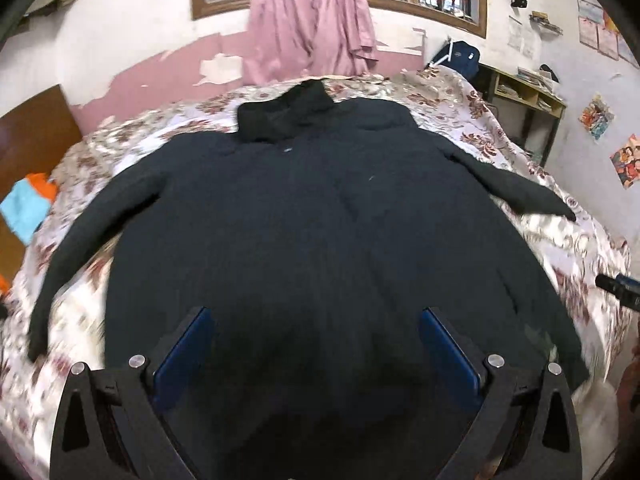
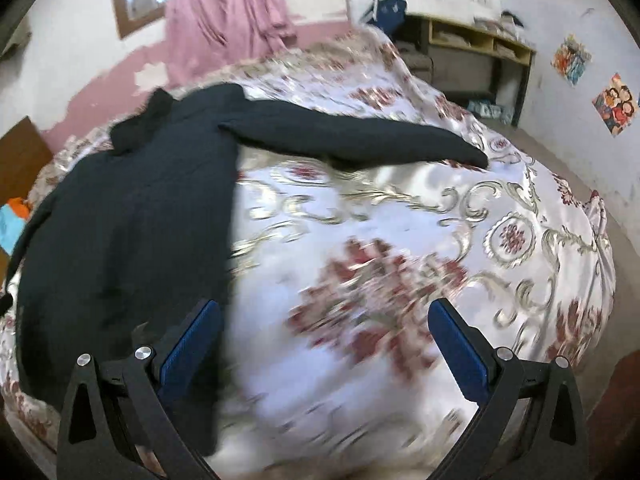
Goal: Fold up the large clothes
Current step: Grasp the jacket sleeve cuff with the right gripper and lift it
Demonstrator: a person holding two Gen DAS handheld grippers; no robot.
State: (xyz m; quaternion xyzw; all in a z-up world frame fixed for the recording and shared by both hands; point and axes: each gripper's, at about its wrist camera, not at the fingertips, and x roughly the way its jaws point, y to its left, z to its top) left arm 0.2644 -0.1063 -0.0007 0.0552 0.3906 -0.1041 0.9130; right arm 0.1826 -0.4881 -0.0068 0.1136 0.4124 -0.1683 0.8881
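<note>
A large black turtleneck sweater point(image 1: 304, 216) lies flat on the bed, collar toward the far wall, both sleeves spread out to the sides. My left gripper point(image 1: 316, 320) is open above the sweater's lower middle, holding nothing. In the right wrist view the sweater point(image 2: 132, 216) is at the left with its right sleeve point(image 2: 352, 138) stretched across the bed. My right gripper point(image 2: 324, 316) is open and empty above the bedspread, its left finger by the sweater's right hem edge. The right gripper's tip point(image 1: 616, 286) shows at the right edge of the left wrist view.
The bed has a shiny floral bedspread point(image 2: 440, 220). A pink cloth point(image 1: 304, 24) hangs at the window on the far wall. A wooden headboard point(image 1: 32, 136) and blue and orange clothes point(image 1: 28, 204) are on the left. A shelf desk point(image 1: 528, 96) stands at the right.
</note>
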